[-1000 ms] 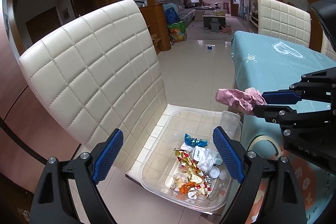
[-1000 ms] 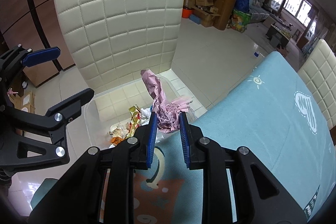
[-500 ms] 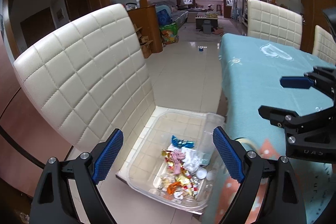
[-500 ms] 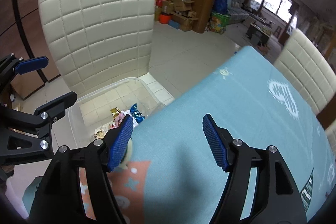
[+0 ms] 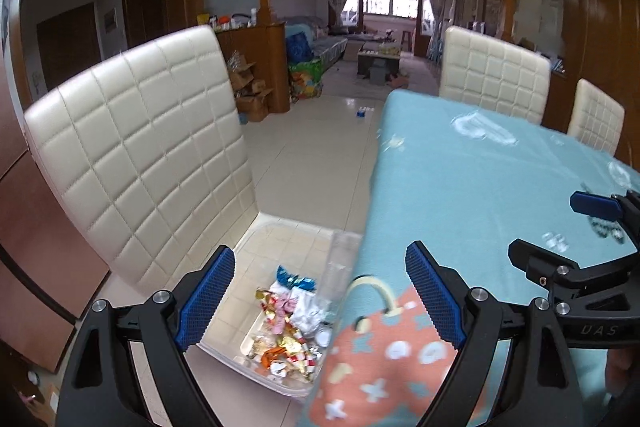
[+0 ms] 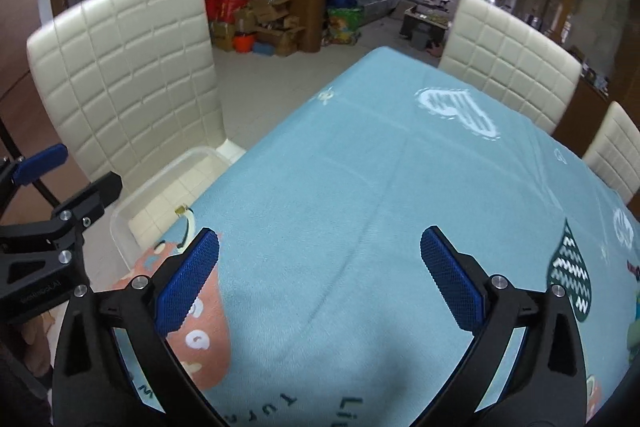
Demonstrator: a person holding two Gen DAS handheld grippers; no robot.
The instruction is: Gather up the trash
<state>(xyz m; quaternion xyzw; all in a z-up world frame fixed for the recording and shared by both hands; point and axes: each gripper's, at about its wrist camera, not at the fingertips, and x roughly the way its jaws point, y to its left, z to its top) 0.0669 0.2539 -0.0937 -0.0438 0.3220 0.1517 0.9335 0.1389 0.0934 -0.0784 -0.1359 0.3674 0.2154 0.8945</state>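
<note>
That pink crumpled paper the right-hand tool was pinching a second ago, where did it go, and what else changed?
The right gripper let it go over the clear bin on the chair; a pink scrap now lies among the wrappers. It then opened wide and drew back over the blue tablecloth. The left gripper stayed open and empty, and the bin stayed put.

A heap of crumpled trash (image 5: 289,323) — gold, blue, pink, white and orange wrappers — is seen lying in a clear plastic bin (image 5: 256,367). The bin is set on the chair seat (image 5: 280,223), just beside the tabletop's edge, with the wrappers gathered toward its near end.
</note>
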